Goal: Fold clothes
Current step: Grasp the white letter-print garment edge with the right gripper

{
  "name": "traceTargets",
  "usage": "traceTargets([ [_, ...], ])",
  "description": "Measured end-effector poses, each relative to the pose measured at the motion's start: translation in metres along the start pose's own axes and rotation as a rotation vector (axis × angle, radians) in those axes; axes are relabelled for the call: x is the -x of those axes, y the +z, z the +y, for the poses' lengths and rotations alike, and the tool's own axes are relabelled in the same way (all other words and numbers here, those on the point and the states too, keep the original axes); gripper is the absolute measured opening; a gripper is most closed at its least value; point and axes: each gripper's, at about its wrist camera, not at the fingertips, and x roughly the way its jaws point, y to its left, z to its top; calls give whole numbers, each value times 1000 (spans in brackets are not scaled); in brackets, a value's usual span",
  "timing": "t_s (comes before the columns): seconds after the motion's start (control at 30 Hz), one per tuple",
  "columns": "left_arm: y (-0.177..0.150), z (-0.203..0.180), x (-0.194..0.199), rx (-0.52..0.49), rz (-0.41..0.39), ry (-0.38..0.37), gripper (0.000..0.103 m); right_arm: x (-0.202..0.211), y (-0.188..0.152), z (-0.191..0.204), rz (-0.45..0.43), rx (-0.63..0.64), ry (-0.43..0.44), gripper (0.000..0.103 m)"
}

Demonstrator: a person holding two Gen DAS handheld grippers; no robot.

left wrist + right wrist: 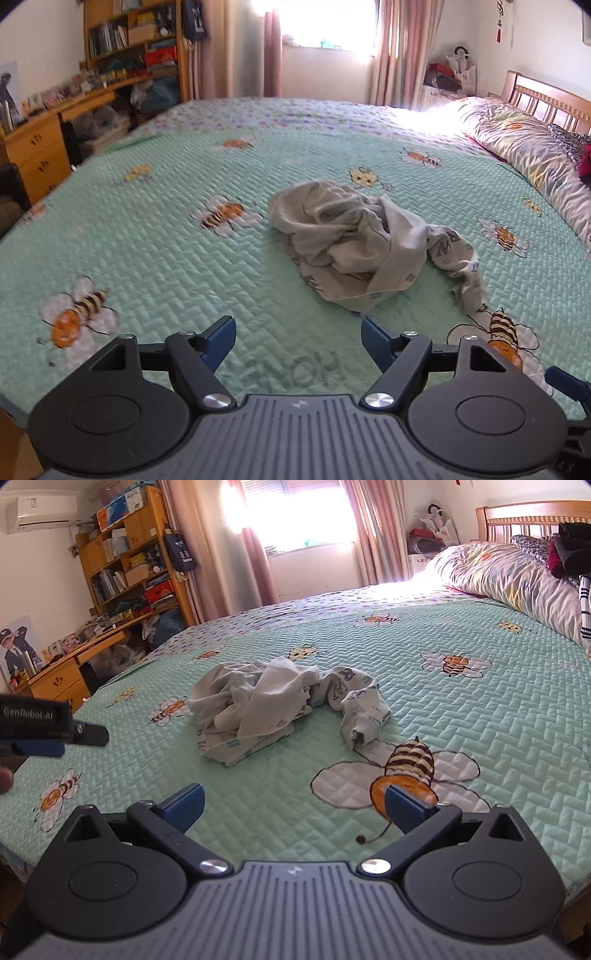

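Observation:
A crumpled pale garment (354, 243) with printed letters lies in a heap on the green quilted bedspread (166, 236). In the right wrist view the same garment (273, 709) sits mid-bed, one sleeve trailing toward a large bee print (406, 771). My left gripper (298, 338) hovers over the near part of the bed, short of the heap, jaws apart with nothing between them. My right gripper (293, 805) is open too, above the bedspread in front of the garment and apart from it. The left gripper also shows from the side at the left edge of the right wrist view.
A rolled floral duvet (524, 155) and dark clothes lie along the wooden headboard (546, 99) at the right. A wooden desk (40, 140) and cluttered bookshelf (125, 557) stand past the bed's left side. A bright curtained window (295, 513) is at the back.

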Motion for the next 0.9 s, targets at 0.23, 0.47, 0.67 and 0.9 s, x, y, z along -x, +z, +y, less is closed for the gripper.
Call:
traceTargets([
  [0.23,-3,9,-54,2,64,9,77,-62,39,2,18,-40,45,103],
  [0.47,1,11,-88,-110,-63,-78,91,-106,36,-10,42,-134,54,103],
  [0.67,-5,-27,-127,-357,-115,21,94,-130,28,-28,84,-241,101,103],
  [0.9,-20,-24,-146,-341,-66,3,94,-177,40,-29,108,-351,159,83],
])
